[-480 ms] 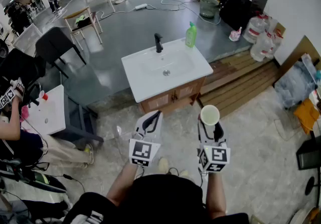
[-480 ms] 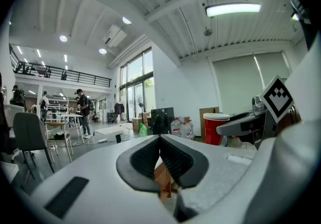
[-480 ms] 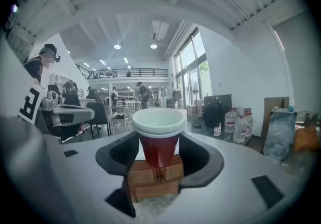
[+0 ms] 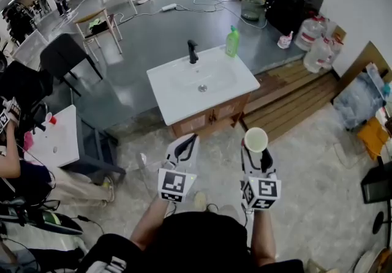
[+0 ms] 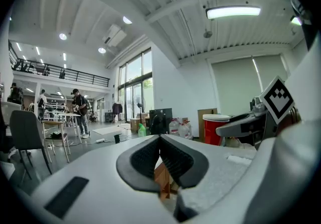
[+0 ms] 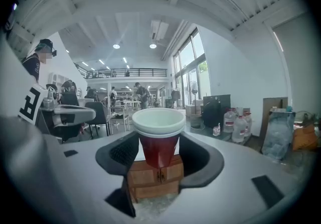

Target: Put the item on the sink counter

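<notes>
Barely anything has shifted since the earlier frame; both claws sit as before.

Head view: the right claw [image 4: 255,150] grips the upright cup [image 4: 256,140]. The sink desk [image 4: 166,91] lies ahead, slightly leftward and well apart.

Left gripper view: the left claw [image 5: 160,140] is closed and empty.

Right gripper view: the cup hides the desk top, and only the wooden cabinet [image 6: 155,175] shows.

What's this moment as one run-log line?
right hand-held gripper: shut on red cup | left hand-held gripper: shut, empty | sink counter: cup not there yet
</notes>
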The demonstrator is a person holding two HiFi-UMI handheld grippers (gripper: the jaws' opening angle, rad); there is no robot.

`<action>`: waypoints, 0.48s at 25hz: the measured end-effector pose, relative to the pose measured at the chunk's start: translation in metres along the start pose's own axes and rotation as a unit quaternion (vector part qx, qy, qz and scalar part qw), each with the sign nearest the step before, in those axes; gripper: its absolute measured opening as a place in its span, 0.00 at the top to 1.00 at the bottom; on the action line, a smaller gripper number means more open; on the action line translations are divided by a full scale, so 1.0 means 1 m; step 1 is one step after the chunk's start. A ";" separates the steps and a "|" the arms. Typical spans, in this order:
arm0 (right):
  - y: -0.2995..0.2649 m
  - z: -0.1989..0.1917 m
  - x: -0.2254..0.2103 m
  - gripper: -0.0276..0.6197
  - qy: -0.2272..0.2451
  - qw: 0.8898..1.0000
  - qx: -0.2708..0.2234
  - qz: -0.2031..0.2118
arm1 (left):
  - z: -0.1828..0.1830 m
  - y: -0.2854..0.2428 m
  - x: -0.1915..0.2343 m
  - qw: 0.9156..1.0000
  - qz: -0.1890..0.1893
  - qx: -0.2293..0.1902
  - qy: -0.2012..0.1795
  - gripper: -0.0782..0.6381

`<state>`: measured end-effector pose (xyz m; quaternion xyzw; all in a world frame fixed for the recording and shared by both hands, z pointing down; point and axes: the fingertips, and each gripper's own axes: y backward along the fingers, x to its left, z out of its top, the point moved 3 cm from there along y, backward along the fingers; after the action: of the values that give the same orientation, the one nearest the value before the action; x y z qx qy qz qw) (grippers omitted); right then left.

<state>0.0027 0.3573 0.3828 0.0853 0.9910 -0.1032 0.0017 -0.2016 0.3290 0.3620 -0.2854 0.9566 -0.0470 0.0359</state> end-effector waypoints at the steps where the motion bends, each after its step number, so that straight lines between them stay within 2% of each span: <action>1: -0.001 -0.002 0.001 0.57 0.000 1.000 0.001 -0.001 | 0.000 -0.001 0.001 1.000 -0.001 -0.003 -0.003 0.89; 9: -0.007 -0.002 -0.005 0.57 -0.003 1.000 0.006 -0.014 | -0.002 -0.015 0.005 1.000 -0.015 0.003 0.003 0.89; 12: -0.013 0.000 -0.011 0.57 -0.004 1.000 0.005 -0.018 | 0.003 -0.026 0.006 1.000 -0.018 -0.005 -0.006 0.89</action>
<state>0.0113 0.3434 0.3860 0.0672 0.9918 -0.1087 0.0036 -0.1918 0.3036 0.3617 -0.3031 0.9512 -0.0417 0.0392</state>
